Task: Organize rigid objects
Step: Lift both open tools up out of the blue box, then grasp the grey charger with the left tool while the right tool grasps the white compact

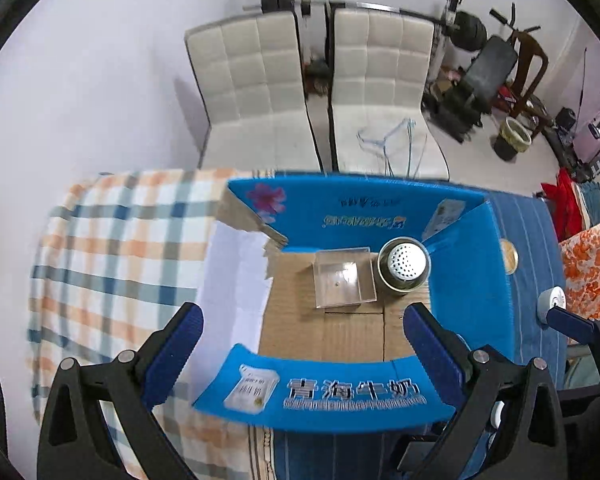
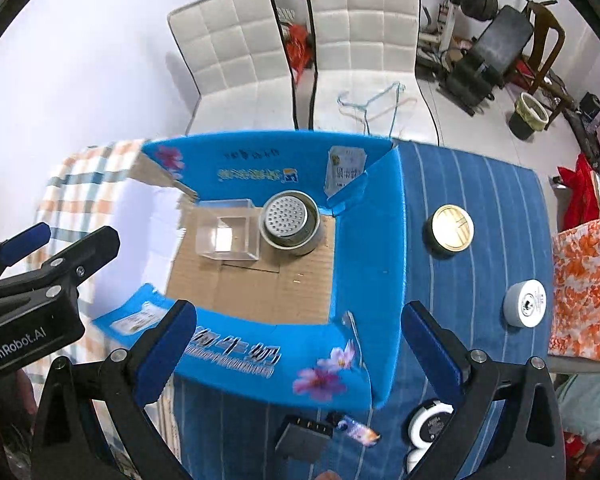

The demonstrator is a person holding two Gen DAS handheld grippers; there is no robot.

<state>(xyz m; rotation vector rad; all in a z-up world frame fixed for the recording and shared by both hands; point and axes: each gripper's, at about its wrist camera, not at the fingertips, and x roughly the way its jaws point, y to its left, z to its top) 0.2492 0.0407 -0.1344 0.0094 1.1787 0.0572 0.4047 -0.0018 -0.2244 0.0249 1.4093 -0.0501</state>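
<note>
- Right gripper (image 2: 298,344): jaws spread wide, nothing between them, hanging over the near flap of the box.
- Left gripper (image 1: 302,336): jaws spread, empty, above the same box.
- Blue cardboard box (image 2: 364,264): flaps open, brown floor, standing on a blue striped cloth (image 2: 472,184).
- Clear plastic case (image 2: 228,236): on the box floor, toward the far wall.
- Metal shaker (image 2: 290,220): perforated lid, inside the box just beside the case.
- Gold-lidded tin (image 2: 452,229): on the cloth, outside the box.
- White round container (image 2: 526,304): on the cloth, near the tin.
- Two white chairs (image 2: 292,40): beyond the table.
</note>
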